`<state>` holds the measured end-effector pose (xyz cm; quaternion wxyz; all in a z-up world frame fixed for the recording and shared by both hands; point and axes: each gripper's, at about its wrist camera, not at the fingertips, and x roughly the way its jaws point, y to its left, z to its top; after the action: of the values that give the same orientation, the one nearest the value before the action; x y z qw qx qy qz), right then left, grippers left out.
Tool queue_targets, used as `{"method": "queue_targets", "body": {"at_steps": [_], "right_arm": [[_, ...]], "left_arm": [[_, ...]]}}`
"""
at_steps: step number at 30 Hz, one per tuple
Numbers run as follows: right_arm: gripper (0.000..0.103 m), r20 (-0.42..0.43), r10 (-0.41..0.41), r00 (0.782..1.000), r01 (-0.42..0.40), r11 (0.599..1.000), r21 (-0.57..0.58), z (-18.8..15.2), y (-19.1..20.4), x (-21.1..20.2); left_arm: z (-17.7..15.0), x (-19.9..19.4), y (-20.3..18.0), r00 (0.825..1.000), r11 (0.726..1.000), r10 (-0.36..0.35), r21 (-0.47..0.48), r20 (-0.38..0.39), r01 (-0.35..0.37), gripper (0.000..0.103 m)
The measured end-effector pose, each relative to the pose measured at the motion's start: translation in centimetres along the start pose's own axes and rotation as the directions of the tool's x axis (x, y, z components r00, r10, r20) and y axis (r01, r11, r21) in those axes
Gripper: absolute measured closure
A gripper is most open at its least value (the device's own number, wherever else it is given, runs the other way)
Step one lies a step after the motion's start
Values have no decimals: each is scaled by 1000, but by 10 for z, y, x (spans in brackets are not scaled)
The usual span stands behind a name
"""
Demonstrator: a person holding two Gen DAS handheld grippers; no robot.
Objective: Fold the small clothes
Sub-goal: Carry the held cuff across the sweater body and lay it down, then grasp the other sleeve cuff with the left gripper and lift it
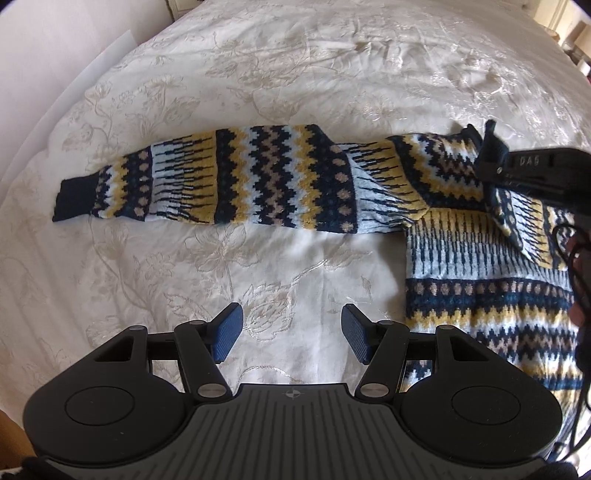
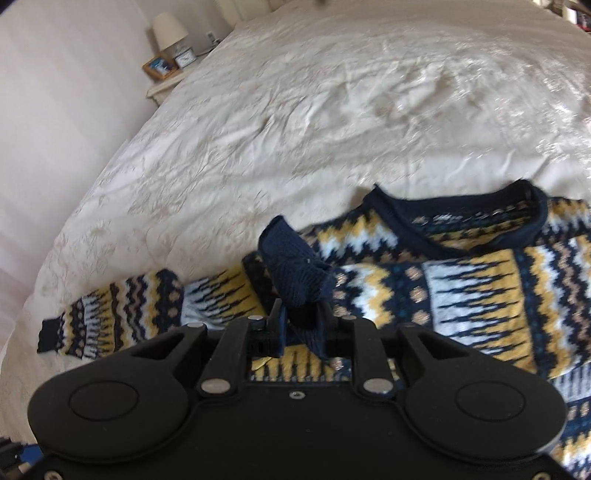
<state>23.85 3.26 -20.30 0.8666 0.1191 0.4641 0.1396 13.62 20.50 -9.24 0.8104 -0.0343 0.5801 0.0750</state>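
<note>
Looking past our sweater, which lies flat on the cream bedspread, we see one sleeve stretched away from its body. Our left gripper hangs with jaws apart over bare cloth beside the sweater. Our right gripper has the navy cuff between its jaws above the sweater's chest; whether they pinch it we cannot tell. A lamp stands beyond the sweater by the pale wall

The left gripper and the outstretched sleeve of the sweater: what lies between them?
Only bare bedspread. In the left wrist view, nothing lies between the left gripper, whose jaws stand open and empty, and the outstretched sleeve.
</note>
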Motion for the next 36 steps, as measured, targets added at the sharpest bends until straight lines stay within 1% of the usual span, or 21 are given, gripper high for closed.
{"method": "queue_targets", "body": {"at_steps": [2,8,11,13,15,17,19,22,23,24,25,27,29,31,34,36], "right_arm": [[62,-3,18,1000,-18,1000,-5,-4,3,1],[61,-3,63,998,-63,998,13,-11,-2,-10],[61,-18,46,999,-45,999,30,-15,-11,-18],[62,-35,22,999,-20,999,48,-21,-20,-23],[62,-51,-12,999,15,998,57,-27,-27,-28],[62,-65,-28,997,32,997,68,-33,-31,-33],[62,-84,-40,996,46,996,76,-38,-33,-37],[61,-93,-55,994,61,996,59,-41,-30,-42],[58,-93,-58,994,63,997,51,-41,-27,-43],[50,-92,-55,994,59,997,43,-41,-25,-43],[47,-89,-53,995,56,998,34,-40,-22,-43],[35,-79,-60,995,61,998,6,-39,-15,-42],[29,-79,-80,994,78,997,-21,-37,-9,-37],[28,-97,-104,990,100,994,-43,-36,-6,-29],[28,-117,-158,981,149,986,-80,-34,-4,-15],[28,-115,-169,979,161,984,-78,-28,-5,-7]], "left_arm": [[2,3,3,1000,1000,-6,-19,-6,6,45],[10,12,10,1000,999,-14,-48,-10,13,45],[17,20,15,1000,998,-20,-65,-7,20,45],[24,28,25,1000,993,-25,-113,-1,25,45],[31,36,40,1000,983,-27,-179,16,29,45],[37,44,58,999,971,-31,-237,37,39,45],[43,52,78,998,959,-18,-283,66,36,45],[52,61,109,995,949,27,-316,99,5,45],[54,64,119,994,945,41,-326,103,-5,45],[57,68,131,994,939,46,-343,95,-11,45],[58,72,142,995,930,40,-367,93,-3,45],[59,78,164,994,907,30,-420,108,18,45],[59,83,181,992,888,45,-459,116,14,45],[60,89,194,992,879,61,-477,110,-2,45],[62,96,209,992,859,52,-512,113,13,45],[64,100,217,991,849,53,-529,122,20,45]]}}
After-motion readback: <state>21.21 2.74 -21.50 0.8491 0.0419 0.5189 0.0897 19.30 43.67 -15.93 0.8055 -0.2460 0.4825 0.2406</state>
